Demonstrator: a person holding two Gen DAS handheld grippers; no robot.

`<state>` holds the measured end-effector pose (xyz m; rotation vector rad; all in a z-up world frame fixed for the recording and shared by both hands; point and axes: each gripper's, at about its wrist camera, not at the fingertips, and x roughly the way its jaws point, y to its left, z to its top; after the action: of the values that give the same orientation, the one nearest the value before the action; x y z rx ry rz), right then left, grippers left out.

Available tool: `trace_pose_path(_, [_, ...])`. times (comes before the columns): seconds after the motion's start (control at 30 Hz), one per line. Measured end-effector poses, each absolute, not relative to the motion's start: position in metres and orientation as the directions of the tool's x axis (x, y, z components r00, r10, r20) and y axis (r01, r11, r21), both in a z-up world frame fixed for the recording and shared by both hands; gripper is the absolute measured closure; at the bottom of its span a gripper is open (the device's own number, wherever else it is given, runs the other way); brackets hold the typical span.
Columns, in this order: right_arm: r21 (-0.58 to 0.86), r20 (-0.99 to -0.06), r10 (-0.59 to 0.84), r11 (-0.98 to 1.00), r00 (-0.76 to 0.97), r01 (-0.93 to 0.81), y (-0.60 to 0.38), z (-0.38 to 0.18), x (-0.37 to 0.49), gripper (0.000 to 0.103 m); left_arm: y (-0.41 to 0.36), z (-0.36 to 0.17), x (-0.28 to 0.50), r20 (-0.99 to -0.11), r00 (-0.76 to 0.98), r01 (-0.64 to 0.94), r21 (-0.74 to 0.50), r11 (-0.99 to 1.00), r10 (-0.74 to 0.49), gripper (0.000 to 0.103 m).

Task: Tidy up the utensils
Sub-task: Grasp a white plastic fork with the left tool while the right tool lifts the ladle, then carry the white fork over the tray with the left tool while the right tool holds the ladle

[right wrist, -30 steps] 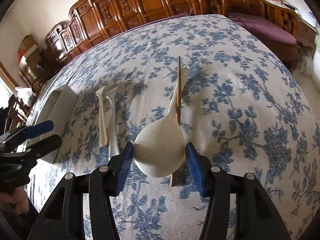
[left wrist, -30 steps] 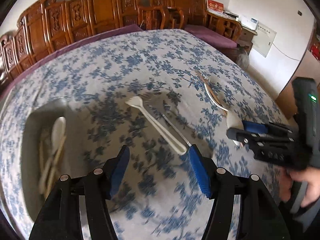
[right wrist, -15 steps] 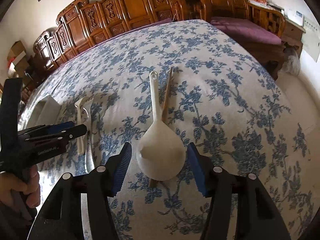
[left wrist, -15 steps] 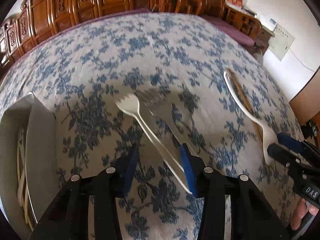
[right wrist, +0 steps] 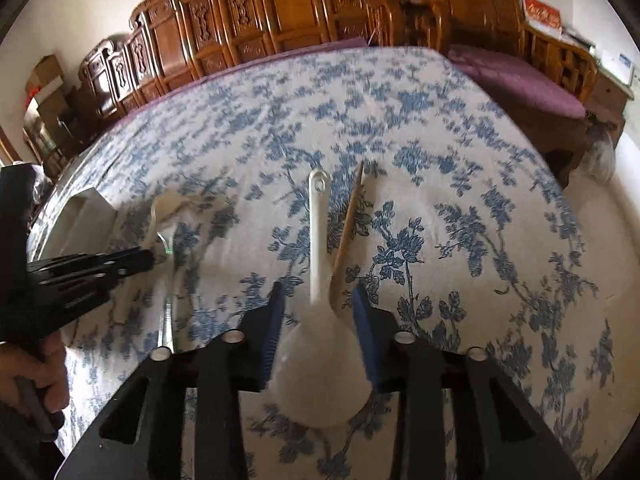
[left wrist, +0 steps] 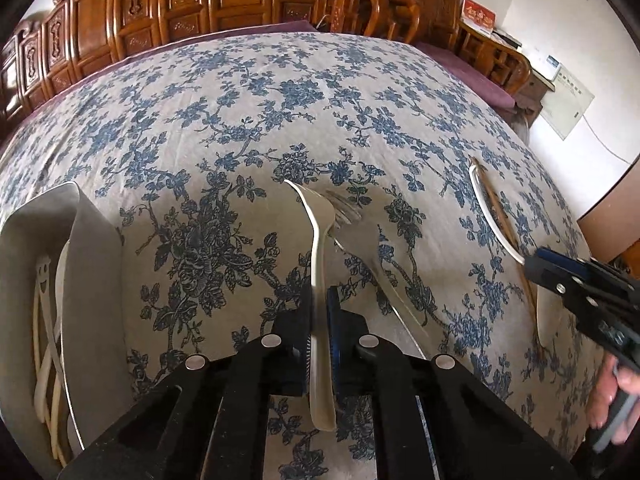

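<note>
A white plastic fork (left wrist: pixel 318 248) is clamped by its handle in the left tool (left wrist: pixel 319 334), its prongs raised just above the bench (left wrist: pixel 248 120). A metal fork (left wrist: pixel 352 216) lies just beside it on the cloth. The right tool (right wrist: pixel 318 322) is spread wide around a white spoon (right wrist: pixel 320 344), not gripping it, with a chopstick (right wrist: pixel 348 220) alongside. The pick-up step appears to be in hand; next, the plastic fork is probably to be carried left to the tray (left wrist: pixel 94 272) and released among the utensils there.

So the tray (left wrist: pixel 92 264) sits at the table's (left wrist: pixel 248 92) left, utensils inside. Two forks (left wrist: pixel 320 248) lie mid-table, right of it; spoon (right wrist: pixel 320 232) and chopstick (right wrist: pixel 350 216) side by side further right.
</note>
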<state>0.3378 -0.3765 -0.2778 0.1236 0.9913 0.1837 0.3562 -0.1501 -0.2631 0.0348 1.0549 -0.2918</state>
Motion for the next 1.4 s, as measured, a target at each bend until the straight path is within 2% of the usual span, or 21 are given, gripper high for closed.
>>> trace_pose_path(0.23, [0.179,-0.844,0.216,0.976,0.491,-0.122,-0.373,-0.287,0.347,0.077,-0.150,-0.256,0.343,-0.853,0.467,0.274,-0.110,0.955,-0.232,0.097])
trace_pose_path(0.3, [0.164,-0.850,0.206,0.978,0.485,-0.129,-0.371,-0.286,0.345,0.083,-0.151,-0.252,0.337,-0.848,0.475,0.285,-0.105,0.953,-0.235,0.097])
trace_pose_path(0.4, [0.129,-0.864,0.179,0.982,0.471,-0.136,-0.368,-0.286,0.342,0.086,-0.152,-0.245,0.330,-0.839,0.489,0.297,-0.096,0.950,-0.237,0.097])
trace_pose_path(0.63, [0.021,-0.886,0.095,0.986,0.454,-0.166,-0.355,-0.286,0.335,0.086,-0.147,-0.230,0.318,-0.827,0.509,0.303,-0.091,0.949,-0.241,0.097])
trace_pose_path(1.0, [-0.020,-0.905,0.054,0.985,0.423,-0.169,-0.351,-0.284,0.330,0.085,-0.132,-0.211,0.302,-0.810,0.531,0.305,-0.092,0.948,-0.250,0.097])
trace_pose_path(1.1, [-0.019,-0.905,0.059,0.984,0.420,-0.179,-0.348,-0.282,0.328,0.092,-0.129,-0.206,0.297,-0.803,0.539,0.306,-0.094,0.947,-0.254,0.097])
trace_pose_path(1.4, [0.058,-0.857,0.153,0.977,0.493,-0.204,-0.338,-0.252,0.315,0.092,-0.108,-0.191,0.289,-0.785,0.564,0.292,-0.099,0.951,-0.255,0.097])
